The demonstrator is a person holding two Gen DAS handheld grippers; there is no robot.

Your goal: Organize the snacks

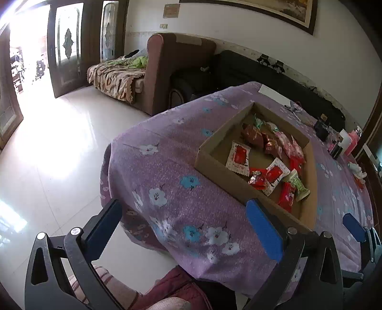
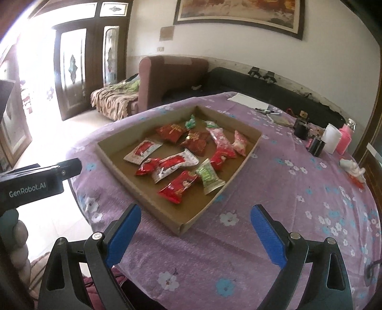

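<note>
wall painting (image 2: 238, 14) cut off at top, doorway (image 1: 26, 47) blown out, wrapper print unreadable

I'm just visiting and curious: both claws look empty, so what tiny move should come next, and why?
Probably ease the right gripper forward over the cardboard tray's near rim toward the closest red snack packet. Both grippers hang open and hold nothing, the left gripper sits off the table's edge, and every snack lies loose in the tray.

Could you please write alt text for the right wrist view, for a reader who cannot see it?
A shallow cardboard tray of wrapped snacks, mostly red with a green one, sits on a purple floral tablecloth. The right gripper hovers before it, jaws open and empty; the left gripper enters from the left.
</note>
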